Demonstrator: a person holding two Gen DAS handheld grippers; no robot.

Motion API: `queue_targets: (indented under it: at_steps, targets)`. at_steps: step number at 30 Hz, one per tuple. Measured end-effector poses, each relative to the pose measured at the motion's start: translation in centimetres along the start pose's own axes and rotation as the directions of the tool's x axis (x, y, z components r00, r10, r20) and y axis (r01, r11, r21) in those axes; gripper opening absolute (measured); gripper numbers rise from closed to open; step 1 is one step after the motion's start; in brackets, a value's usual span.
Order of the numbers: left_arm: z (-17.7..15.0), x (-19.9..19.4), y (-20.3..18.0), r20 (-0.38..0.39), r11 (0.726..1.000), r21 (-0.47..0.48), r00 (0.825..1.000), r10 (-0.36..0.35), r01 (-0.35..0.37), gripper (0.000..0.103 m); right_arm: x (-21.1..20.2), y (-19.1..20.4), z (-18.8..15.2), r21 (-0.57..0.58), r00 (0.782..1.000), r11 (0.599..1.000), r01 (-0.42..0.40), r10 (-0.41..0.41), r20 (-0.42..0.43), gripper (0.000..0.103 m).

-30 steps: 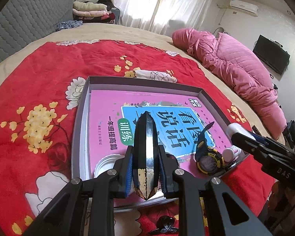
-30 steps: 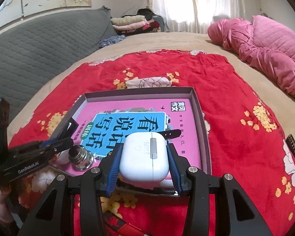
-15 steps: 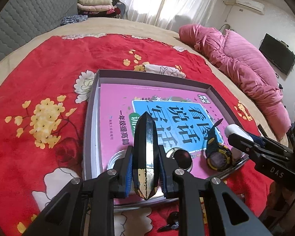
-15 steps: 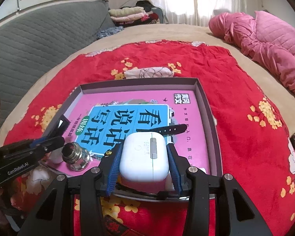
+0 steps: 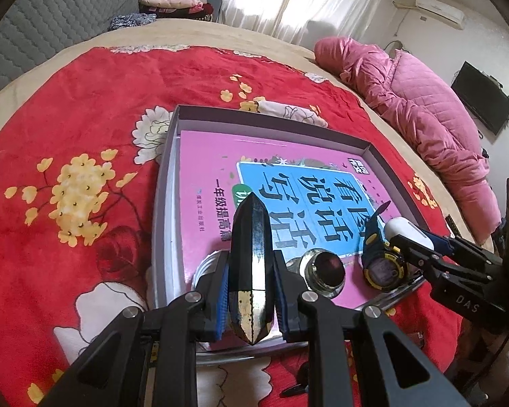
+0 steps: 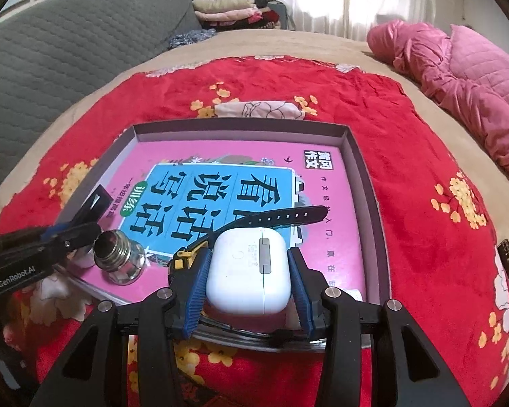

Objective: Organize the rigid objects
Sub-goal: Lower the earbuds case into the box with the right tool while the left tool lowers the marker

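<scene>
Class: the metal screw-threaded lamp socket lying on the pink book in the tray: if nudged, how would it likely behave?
The metal lamp socket lies tilted on its side, so its round threaded body would probably roll. It looks rigid and hollow, likely light. The glossy pink book beneath may let it slide.

Left black two-finger tool with blue pads (image 5: 251, 291): pitched steeply downward, jaws clamped on a dark faceted pointed object (image 5: 251, 264). Right black two-finger tool with blue pads (image 6: 249, 278): likewise pitched downward, jaws partly apart, pads pressed against both sides of a white rounded plastic case (image 6: 249, 271).
</scene>
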State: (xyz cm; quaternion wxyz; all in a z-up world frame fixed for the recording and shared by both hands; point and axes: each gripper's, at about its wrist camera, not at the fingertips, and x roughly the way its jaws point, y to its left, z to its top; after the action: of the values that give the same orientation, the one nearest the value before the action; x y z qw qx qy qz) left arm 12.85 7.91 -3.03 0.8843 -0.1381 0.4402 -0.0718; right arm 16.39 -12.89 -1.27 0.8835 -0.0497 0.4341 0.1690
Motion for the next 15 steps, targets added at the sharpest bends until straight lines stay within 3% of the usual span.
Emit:
queue_targets:
  at_steps: [15]
  targets:
    - [0.17, -0.28, 0.7, -0.003, 1.0, -0.024, 1.0, 0.0, 0.0, 0.023, 0.94, -0.02, 0.45, 0.009, 0.999, 1.0, -0.001, 0.002, -0.046, 0.046]
